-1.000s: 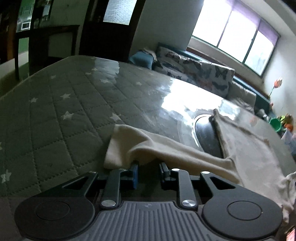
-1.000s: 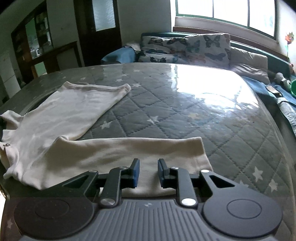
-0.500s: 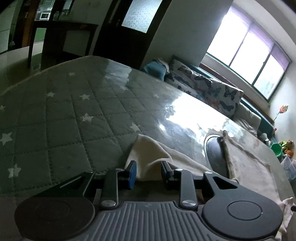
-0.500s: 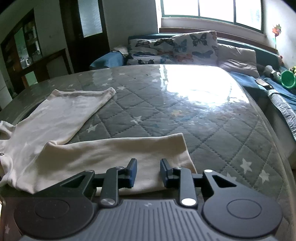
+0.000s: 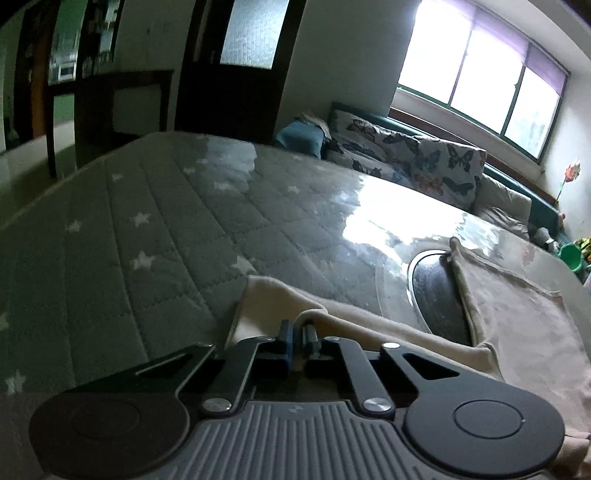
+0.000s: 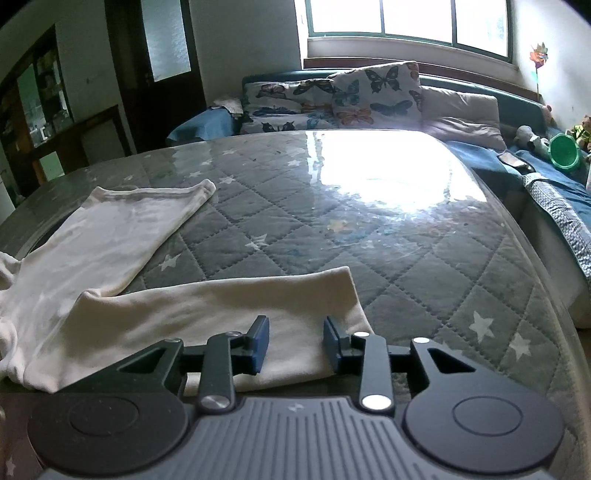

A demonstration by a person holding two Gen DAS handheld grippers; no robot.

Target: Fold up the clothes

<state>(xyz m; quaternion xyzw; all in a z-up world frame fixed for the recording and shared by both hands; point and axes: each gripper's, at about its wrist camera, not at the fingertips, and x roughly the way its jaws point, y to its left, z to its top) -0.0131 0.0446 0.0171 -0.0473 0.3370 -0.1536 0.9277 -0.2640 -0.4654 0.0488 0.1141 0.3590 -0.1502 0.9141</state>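
Right wrist: cream garment (image 6: 207, 314) lengthwise left-right (leg cuff rightward), claw (image 6: 295, 341) agape.

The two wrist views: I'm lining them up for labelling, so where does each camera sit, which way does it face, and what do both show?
Left wrist: on the left gripper, looking along its nearly closed fingers pinching the cream garment's edge; no hand shows.
Right wrist: on the right gripper, facing the window, fingers open over a garment leg; no hand shows.
Shared: garment, star-quilted table, butterfly cushions, window.
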